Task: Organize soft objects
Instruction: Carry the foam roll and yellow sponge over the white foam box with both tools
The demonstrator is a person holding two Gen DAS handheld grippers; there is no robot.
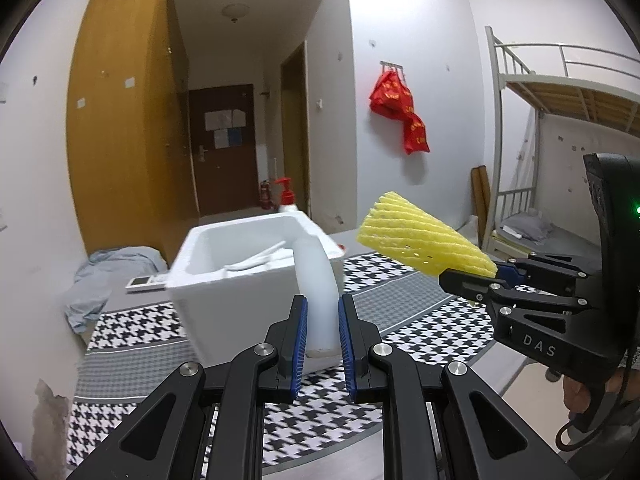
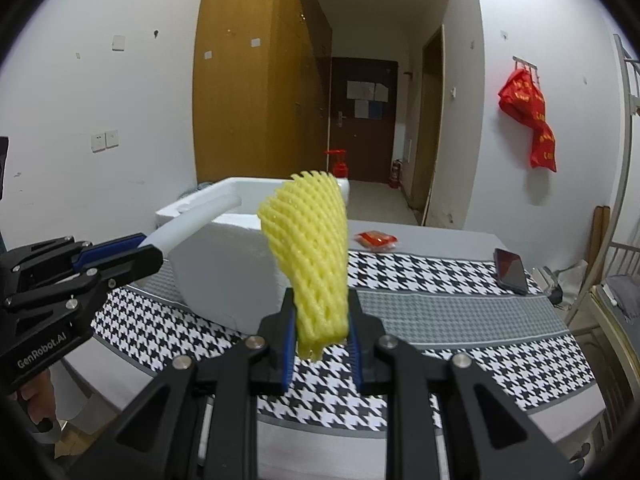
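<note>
My left gripper (image 1: pixel 323 322) is shut on a white foam tube (image 1: pixel 318 292) that curves up toward the white foam box (image 1: pixel 212 280) just ahead. In the right wrist view the same tube (image 2: pixel 192 220) sticks out of the left gripper (image 2: pixel 148 252) beside the box (image 2: pixel 224 272). My right gripper (image 2: pixel 322 334) is shut on a yellow foam net sleeve (image 2: pixel 312 248), which stands up between the pads. Seen from the left wrist, the sleeve (image 1: pixel 420 240) hangs in the air right of the box, held by the right gripper (image 1: pixel 486 276). Thin white foam pieces (image 1: pixel 260 260) lie inside the box.
The table wears a houndstooth cloth (image 2: pixel 440 280). On it lie a red packet (image 2: pixel 376 239), a dark phone (image 2: pixel 511 270) and a remote control (image 1: pixel 146 281). A red-pump bottle (image 1: pixel 286 196) stands behind the box. A grey cloth heap (image 1: pixel 104 276) sits at left, a bunk bed (image 1: pixel 560 128) at right.
</note>
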